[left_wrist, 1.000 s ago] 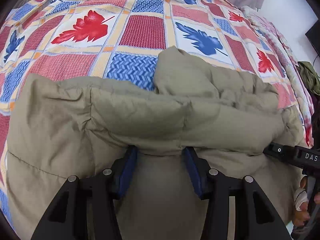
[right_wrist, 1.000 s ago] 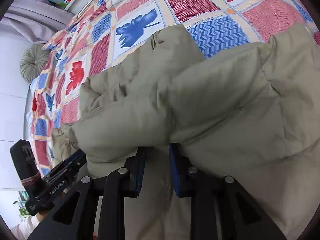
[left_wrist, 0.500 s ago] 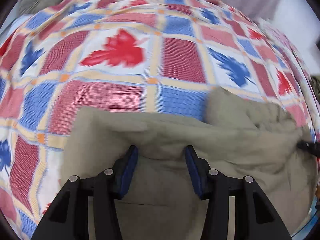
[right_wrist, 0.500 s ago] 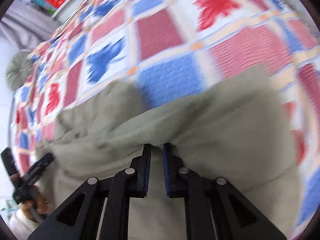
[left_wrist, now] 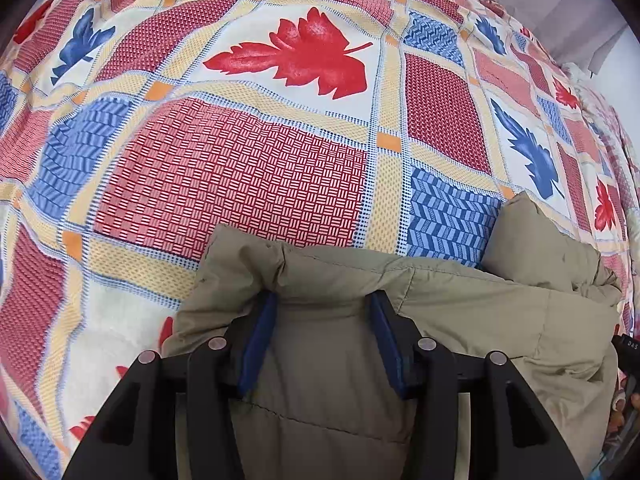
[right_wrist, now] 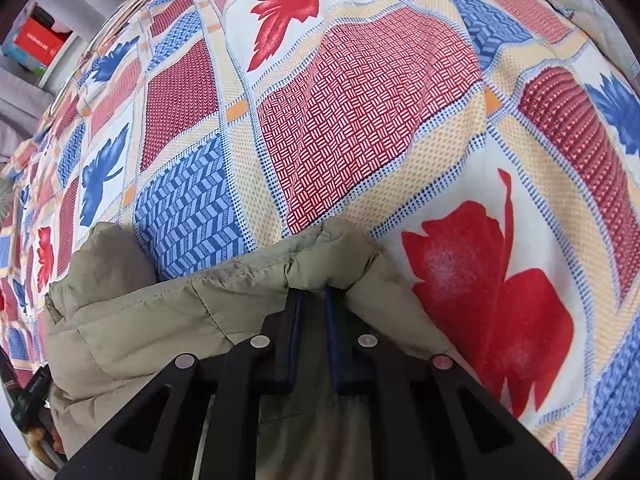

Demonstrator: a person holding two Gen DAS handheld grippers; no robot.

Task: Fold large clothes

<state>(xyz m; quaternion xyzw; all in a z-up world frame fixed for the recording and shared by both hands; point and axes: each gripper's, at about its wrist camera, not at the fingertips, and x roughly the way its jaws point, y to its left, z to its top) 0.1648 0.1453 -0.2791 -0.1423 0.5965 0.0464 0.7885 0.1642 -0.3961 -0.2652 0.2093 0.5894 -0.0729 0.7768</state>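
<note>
- The olive padded coat [left_wrist: 460,312] lies bunched on the bed's patchwork bedspread [left_wrist: 248,176], at the near edge of both wrist views; its folded-over hem faces the open spread, so there is room ahead to lay it flat.
- The left tongs [left_wrist: 324,312] stand partly apart with a thick roll of coat between the blue pads, clamped on the coat; the bulk of the padding is what keeps them so wide.
- The right tongs [right_wrist: 311,300] have just been closing and now sit nearly together, pinching a thinner fold of the coat.
- Two grips along the same edge keep it taut and level, which I judge suits carrying it over in a fold.
- Both tongs point steeply down at the bed.
</note>
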